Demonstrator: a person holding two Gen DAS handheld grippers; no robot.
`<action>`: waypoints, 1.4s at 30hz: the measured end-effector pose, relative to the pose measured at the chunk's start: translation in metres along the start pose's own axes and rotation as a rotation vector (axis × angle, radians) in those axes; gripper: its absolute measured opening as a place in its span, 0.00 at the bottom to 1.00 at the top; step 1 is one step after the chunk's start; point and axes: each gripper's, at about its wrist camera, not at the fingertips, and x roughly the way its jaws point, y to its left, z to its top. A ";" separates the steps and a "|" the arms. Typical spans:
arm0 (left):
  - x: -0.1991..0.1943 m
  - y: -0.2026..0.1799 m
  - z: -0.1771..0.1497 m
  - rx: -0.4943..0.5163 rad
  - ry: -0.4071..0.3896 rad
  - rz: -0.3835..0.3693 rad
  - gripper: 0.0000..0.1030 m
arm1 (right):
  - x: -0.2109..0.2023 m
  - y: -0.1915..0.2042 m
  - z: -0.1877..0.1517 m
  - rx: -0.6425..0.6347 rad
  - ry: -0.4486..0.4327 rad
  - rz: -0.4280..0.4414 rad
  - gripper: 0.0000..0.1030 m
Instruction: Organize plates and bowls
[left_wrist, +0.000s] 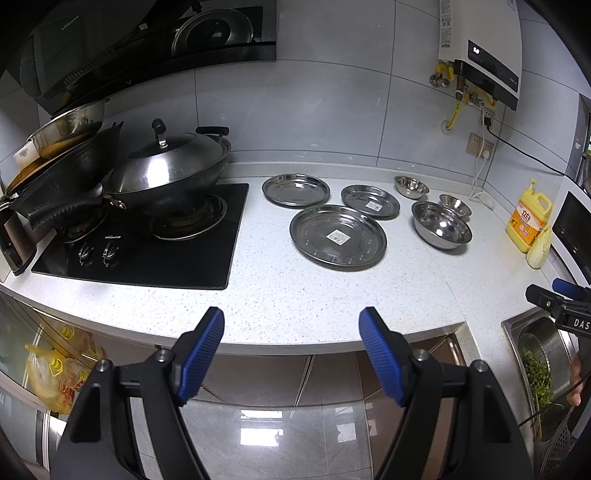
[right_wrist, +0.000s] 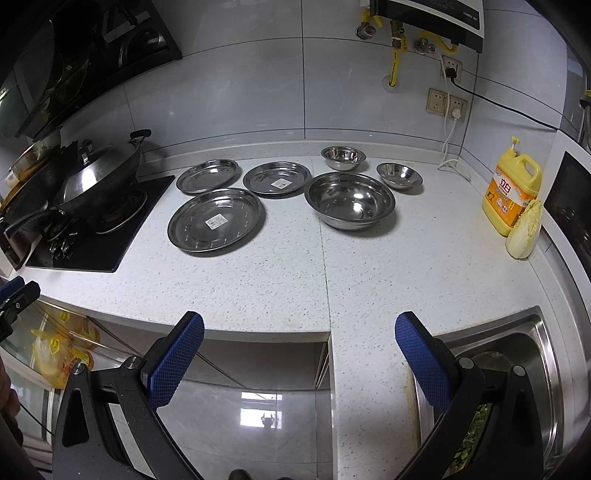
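1. A home kitchen: a black glass gas hob (left_wrist: 147, 236) carries a lidded steel wok (left_wrist: 166, 173).
2. A white speckled stone surface (right_wrist: 295, 280) runs to a steel sink (right_wrist: 535, 350).
3. A yellow dish-soap jug (right_wrist: 511, 195) stands beside a white wall-mounted water heater (left_wrist: 480, 48) with yellow gas pipes.

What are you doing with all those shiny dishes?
Nothing is picked up yet. A person holds the left hand-held gripper and the right hand-held gripper, both open and empty, short of the white speckled counter. On it lie three round steel plates: the largest in front, two behind. Right of them stand the big steel bowl and two small steel bowls. None is stacked yet.
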 end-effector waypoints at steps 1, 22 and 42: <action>0.000 0.000 0.000 0.000 0.000 0.002 0.72 | 0.000 0.000 0.000 0.000 0.001 0.000 0.99; -0.003 0.009 -0.003 -0.008 0.003 -0.003 0.72 | -0.002 0.005 -0.001 -0.003 -0.002 -0.002 0.99; 0.003 0.023 0.000 -0.002 0.017 -0.038 0.72 | -0.004 0.030 0.002 -0.011 -0.006 -0.028 0.99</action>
